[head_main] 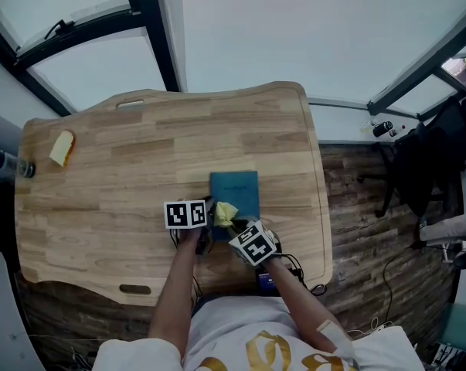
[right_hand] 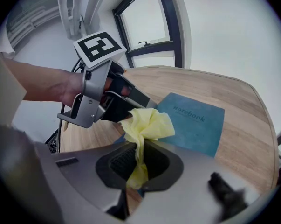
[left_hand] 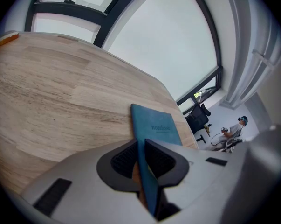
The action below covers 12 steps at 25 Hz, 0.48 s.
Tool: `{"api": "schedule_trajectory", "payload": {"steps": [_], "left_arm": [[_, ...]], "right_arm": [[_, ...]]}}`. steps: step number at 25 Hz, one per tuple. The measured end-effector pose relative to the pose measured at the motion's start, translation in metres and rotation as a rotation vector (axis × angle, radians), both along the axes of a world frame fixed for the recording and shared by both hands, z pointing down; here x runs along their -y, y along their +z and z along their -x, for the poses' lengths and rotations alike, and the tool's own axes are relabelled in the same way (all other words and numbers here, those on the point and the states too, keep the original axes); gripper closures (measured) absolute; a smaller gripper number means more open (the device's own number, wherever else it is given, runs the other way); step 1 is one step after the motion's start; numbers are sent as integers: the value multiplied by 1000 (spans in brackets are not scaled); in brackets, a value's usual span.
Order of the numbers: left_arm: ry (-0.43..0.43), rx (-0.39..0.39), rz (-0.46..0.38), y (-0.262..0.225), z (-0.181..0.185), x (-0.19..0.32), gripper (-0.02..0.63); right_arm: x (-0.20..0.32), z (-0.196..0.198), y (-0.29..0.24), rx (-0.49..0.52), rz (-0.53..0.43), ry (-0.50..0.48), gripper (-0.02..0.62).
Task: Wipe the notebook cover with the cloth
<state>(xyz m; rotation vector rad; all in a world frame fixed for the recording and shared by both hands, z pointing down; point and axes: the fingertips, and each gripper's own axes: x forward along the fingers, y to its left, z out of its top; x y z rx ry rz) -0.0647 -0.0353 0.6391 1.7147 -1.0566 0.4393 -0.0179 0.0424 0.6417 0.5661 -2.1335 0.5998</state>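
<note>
A teal notebook (head_main: 235, 191) lies on the wooden table (head_main: 124, 176) near its front edge. My left gripper (left_hand: 141, 160) is shut on the near left edge of the notebook (left_hand: 155, 127), whose cover reads "notebook". A crumpled yellow cloth (right_hand: 147, 127) sticks up from my right gripper (right_hand: 139, 160), which is shut on it. The cloth (head_main: 225, 213) hovers over the notebook's (right_hand: 194, 122) near left corner, next to the left gripper (right_hand: 100, 97). The right gripper (head_main: 248, 238) sits just right of the left one (head_main: 192, 216).
A yellow sponge-like piece (head_main: 61, 148) and a bottle (head_main: 12, 165) rest at the table's far left. Cut-out handle slots (head_main: 132, 104) mark the table's back and front. An office chair (head_main: 426, 168) and cables stand on the floor to the right.
</note>
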Motion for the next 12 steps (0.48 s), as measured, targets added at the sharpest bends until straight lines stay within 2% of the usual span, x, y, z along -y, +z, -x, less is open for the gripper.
{"api": "schedule_trajectory", "payload": {"steps": [12], "left_arm": [[-1,18,-13,-1,0,-1,548]], "right_arm": [[-23,27,-2,50,60,-36,558]]}}
